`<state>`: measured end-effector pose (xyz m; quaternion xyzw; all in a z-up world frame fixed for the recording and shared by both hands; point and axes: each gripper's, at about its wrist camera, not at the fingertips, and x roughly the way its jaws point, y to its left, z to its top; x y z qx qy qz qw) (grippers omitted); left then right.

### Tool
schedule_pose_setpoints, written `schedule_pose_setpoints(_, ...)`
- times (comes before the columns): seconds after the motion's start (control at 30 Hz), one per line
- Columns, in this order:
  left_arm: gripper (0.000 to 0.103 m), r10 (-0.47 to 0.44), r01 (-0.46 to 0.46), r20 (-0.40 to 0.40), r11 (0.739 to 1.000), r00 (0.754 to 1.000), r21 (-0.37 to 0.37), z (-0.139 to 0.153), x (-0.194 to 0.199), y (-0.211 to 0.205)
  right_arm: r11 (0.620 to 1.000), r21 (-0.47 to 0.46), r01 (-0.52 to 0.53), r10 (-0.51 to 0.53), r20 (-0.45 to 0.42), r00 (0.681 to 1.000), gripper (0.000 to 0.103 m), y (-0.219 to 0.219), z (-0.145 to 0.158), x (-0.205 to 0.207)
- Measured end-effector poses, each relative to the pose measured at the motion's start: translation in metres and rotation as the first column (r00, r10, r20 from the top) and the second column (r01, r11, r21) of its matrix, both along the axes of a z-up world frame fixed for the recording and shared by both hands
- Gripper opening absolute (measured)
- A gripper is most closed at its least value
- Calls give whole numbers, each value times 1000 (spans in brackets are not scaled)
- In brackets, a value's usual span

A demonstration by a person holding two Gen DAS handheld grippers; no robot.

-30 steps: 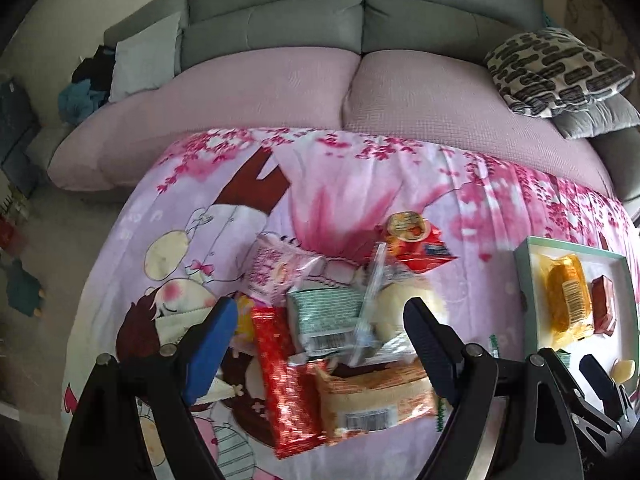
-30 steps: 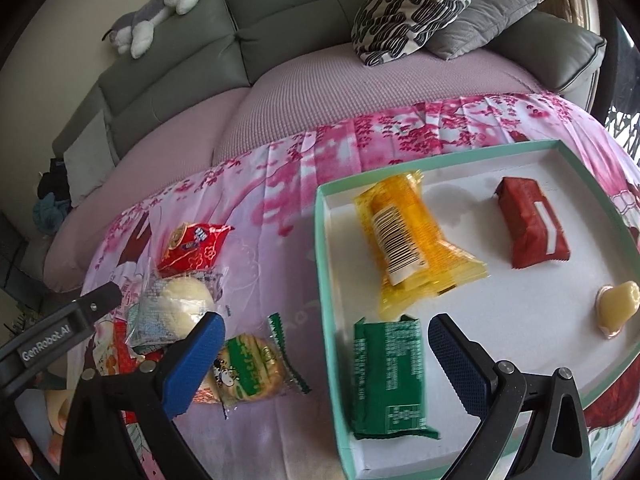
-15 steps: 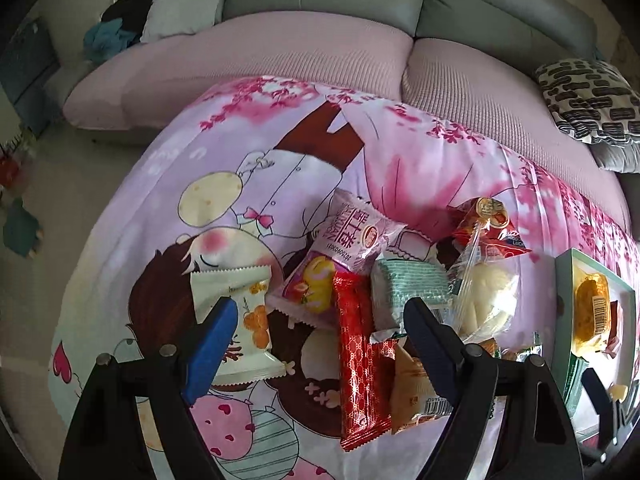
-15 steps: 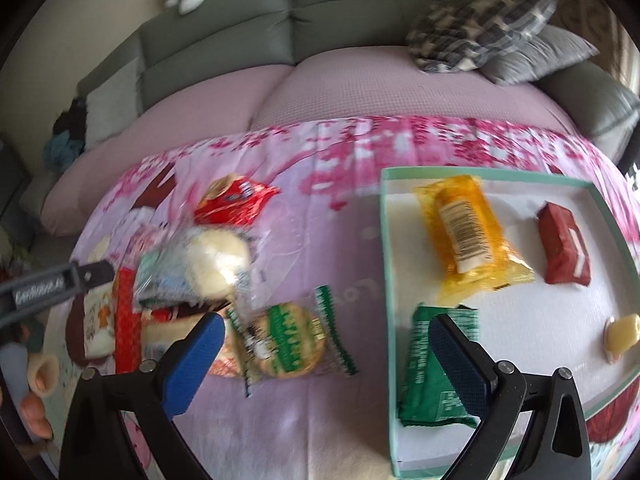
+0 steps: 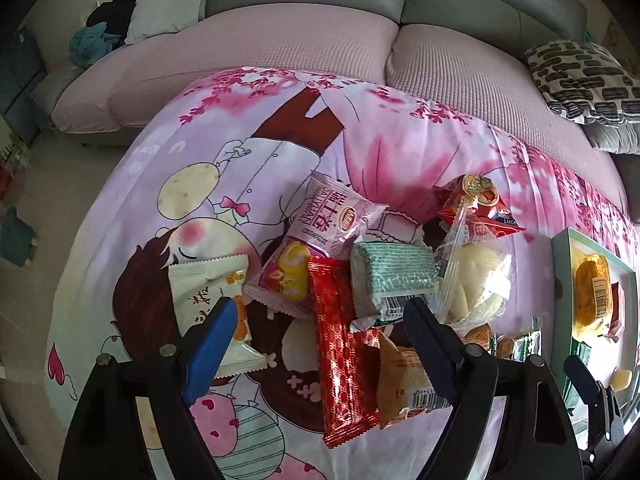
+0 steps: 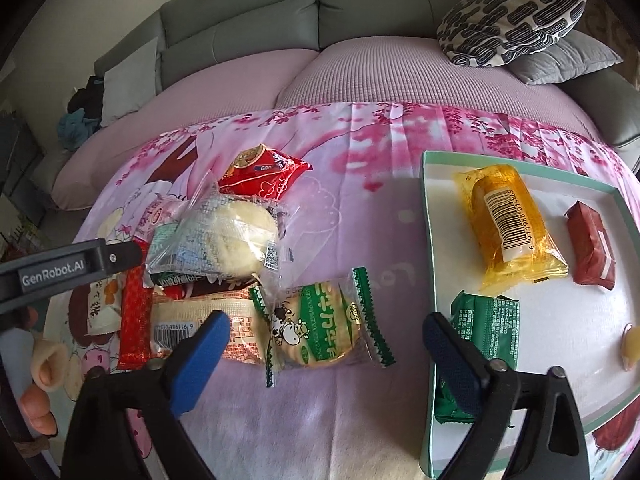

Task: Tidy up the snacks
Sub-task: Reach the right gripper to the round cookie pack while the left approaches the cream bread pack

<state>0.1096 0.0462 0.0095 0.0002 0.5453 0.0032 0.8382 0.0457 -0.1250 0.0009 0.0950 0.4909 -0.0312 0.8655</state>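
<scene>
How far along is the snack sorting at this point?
Early. Four or five snacks already lie in the tray, including the yellow cake pack. In hand: nothing; the right gripper is open over the green-striped biscuit pack, its jaws just closing slightly. The pile around the long red wafer remains.

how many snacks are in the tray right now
4 in the white, green-rimmed tray: yellow wrapped cake at the back, dark red packet to its right, green packet in front, pale jelly cup at the right edge.

snack pile left of tray, four packets inside tray
</scene>
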Motion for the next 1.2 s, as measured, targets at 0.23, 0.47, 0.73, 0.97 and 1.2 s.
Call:
schedule_pose_setpoints(0.23,85,-16,16,-4,1000,1000,11,-2,-2,-8,1000,-23,-21,20,-25,999,81,5,-6,2)
schedule_pose_setpoints(0.47,85,-21,21,4,1000,1000,21,2,-4,-12,998,-54,-30,27,-72,997,73,7,-18,6)
schedule_pose_setpoints(0.73,85,-8,8,12,1000,1000,-1,7,-8,-11,994,-99,-55,46,-90,995,73,12,-24,9)
schedule_pose_setpoints(0.97,85,-29,29,7,999,1000,-20,9,-15,-19,986,-142,-86,72,-103,992,72,18,-27,10)
schedule_pose_setpoints(1.2,85,-45,43,-18,996,999,-81,6,-18,-25,987,-138,-88,74,-106,992,72,17,-27,9)
